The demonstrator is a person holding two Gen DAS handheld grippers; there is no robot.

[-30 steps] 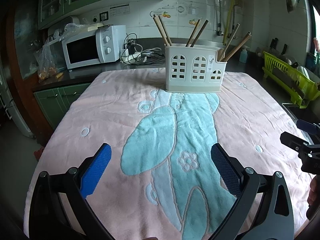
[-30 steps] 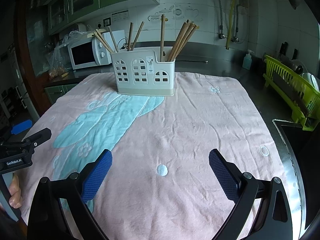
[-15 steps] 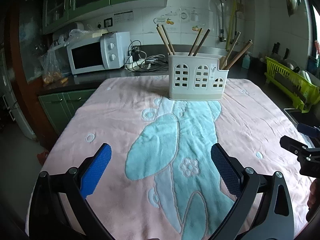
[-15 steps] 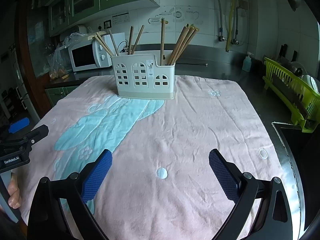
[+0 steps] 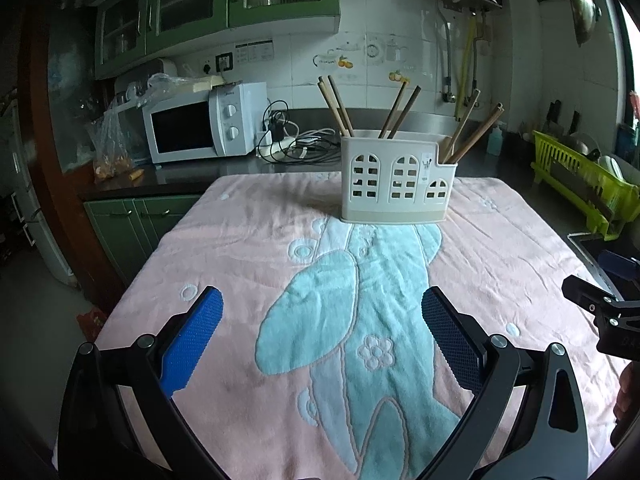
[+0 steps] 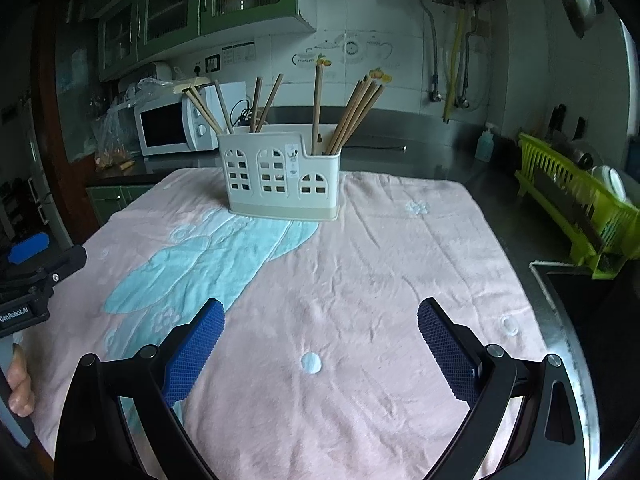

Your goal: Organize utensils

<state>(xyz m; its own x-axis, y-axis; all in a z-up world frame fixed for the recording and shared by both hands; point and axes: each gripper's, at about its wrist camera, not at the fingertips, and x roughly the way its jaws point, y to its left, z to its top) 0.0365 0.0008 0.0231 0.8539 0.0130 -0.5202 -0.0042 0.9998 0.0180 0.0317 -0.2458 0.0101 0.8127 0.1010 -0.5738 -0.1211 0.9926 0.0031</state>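
A white utensil caddy (image 5: 396, 180) (image 6: 282, 178) with arched cut-outs stands upright at the far end of a pink towel (image 5: 248, 240) (image 6: 400, 264) with a blue pattern. Several wooden chopsticks (image 5: 335, 105) (image 6: 356, 114) lean out of its compartments. My left gripper (image 5: 322, 312) hovers open over the near part of the towel, nothing between its blue pads. Farther right, my right gripper (image 6: 320, 320) is open too and holds nothing. Each gripper shows at the edge of the other's view.
A white microwave (image 5: 200, 126) and a tangle of cables (image 5: 296, 144) sit on the counter behind the towel. A green dish rack (image 6: 576, 204) stands at the right beside a sink (image 6: 592, 304). Green cabinets hang above. A person's fingers (image 6: 18, 384) hold the left gripper.
Both wrist views have tilted up and drawn back a little, so the caddy sits lower and more of the wall shows. Both grippers stay open; nothing on the towel moved.
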